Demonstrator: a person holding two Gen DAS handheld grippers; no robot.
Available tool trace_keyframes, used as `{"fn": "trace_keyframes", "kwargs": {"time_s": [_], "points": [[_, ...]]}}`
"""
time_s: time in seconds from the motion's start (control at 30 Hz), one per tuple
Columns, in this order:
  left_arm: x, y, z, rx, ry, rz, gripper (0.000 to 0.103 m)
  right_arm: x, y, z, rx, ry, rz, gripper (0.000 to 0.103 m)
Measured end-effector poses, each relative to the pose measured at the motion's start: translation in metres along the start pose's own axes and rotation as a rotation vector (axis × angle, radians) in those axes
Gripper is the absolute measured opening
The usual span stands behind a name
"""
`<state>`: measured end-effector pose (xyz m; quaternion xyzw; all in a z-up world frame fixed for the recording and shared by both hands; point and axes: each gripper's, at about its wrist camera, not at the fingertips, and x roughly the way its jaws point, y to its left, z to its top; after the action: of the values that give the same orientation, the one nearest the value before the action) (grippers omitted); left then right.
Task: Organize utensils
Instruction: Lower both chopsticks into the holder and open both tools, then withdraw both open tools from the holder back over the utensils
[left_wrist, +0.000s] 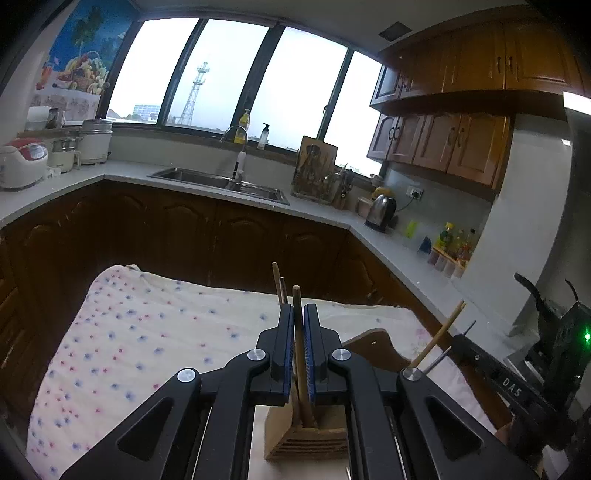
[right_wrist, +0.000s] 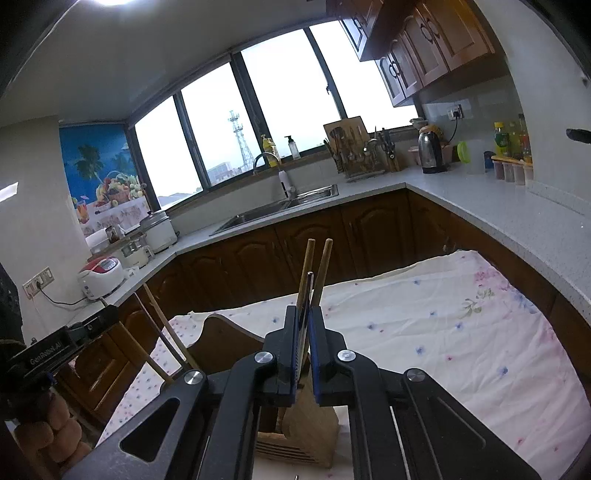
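Flowered cloth (left_wrist: 129, 332) covers the table, wooden holder (left_wrist: 306, 439) sits directly below both grippers. Left gripper (left_wrist: 298, 325) pinches a chopstick (left_wrist: 297, 306), upright, tip in the holder. Right gripper (right_wrist: 303, 325), jaws narrow, brackets upright chopsticks (right_wrist: 321, 269) already slotted; whether its pads press, unclear.

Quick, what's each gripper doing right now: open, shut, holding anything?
Left gripper: shut on a wooden chopstick standing in the holder.
Right gripper: nearly closed around a dark utensil; whether it grips cannot be told.
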<state>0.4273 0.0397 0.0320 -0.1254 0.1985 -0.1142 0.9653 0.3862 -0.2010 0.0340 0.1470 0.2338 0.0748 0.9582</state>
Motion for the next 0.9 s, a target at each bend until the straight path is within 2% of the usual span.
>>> {"fn": "trace_keyframes", "kwargs": {"time_s": [0.07,0.13,0.17,0.2,0.23,0.3,0.33,0.37,0.4,0.43,0.5,0.6,0.8,0.83,0.9], "points": [[0.0,-0.001,0.002,-0.001,0.01,0.002,0.006,-0.002,-0.002,0.001,0.008,-0.005,0.008,0.011],[-0.001,-0.001,0.003,-0.007,0.009,-0.004,0.011,-0.006,-0.002,0.002,0.015,-0.005,0.019,0.017],[-0.004,0.0,0.004,-0.01,0.003,-0.004,0.023,-0.01,-0.002,0.004,0.018,-0.01,0.019,0.019],[-0.008,0.0,0.004,-0.012,-0.006,-0.003,0.035,-0.013,-0.002,0.004,0.019,-0.018,0.021,0.035],[-0.011,0.0,0.003,-0.013,-0.014,-0.004,0.04,-0.017,-0.002,0.004,0.02,-0.027,0.024,0.055],[-0.02,-0.001,0.002,-0.008,-0.028,-0.006,0.05,-0.026,-0.001,0.004,0.024,-0.049,0.033,0.072],[-0.025,-0.001,0.0,-0.006,-0.03,-0.004,0.054,-0.032,-0.001,0.004,0.025,-0.058,0.039,0.075],[-0.029,0.0,-0.004,-0.006,-0.031,-0.001,0.065,-0.035,-0.001,0.004,0.025,-0.061,0.042,0.076],[-0.034,0.001,-0.006,-0.009,-0.034,0.005,0.078,-0.039,-0.001,0.003,0.028,-0.061,0.049,0.083],[-0.038,0.003,-0.008,-0.013,-0.042,0.009,0.083,-0.044,-0.002,0.002,0.036,-0.061,0.058,0.092],[-0.052,0.007,-0.015,-0.015,-0.046,0.007,0.09,-0.054,-0.004,-0.001,0.048,-0.07,0.079,0.096],[-0.07,0.011,-0.027,-0.007,-0.041,0.041,0.096,-0.067,-0.002,-0.005,0.041,-0.065,0.08,0.096],[-0.104,0.012,-0.043,-0.037,0.003,0.057,0.097,-0.091,0.003,-0.015,0.028,-0.044,0.093,0.096],[-0.11,0.01,-0.042,-0.041,0.02,0.102,0.097,-0.097,0.005,-0.017,0.021,-0.041,0.092,0.096],[-0.122,0.008,-0.047,-0.04,0.034,0.118,0.097,-0.108,0.006,-0.023,0.009,-0.037,0.086,0.096]]}}
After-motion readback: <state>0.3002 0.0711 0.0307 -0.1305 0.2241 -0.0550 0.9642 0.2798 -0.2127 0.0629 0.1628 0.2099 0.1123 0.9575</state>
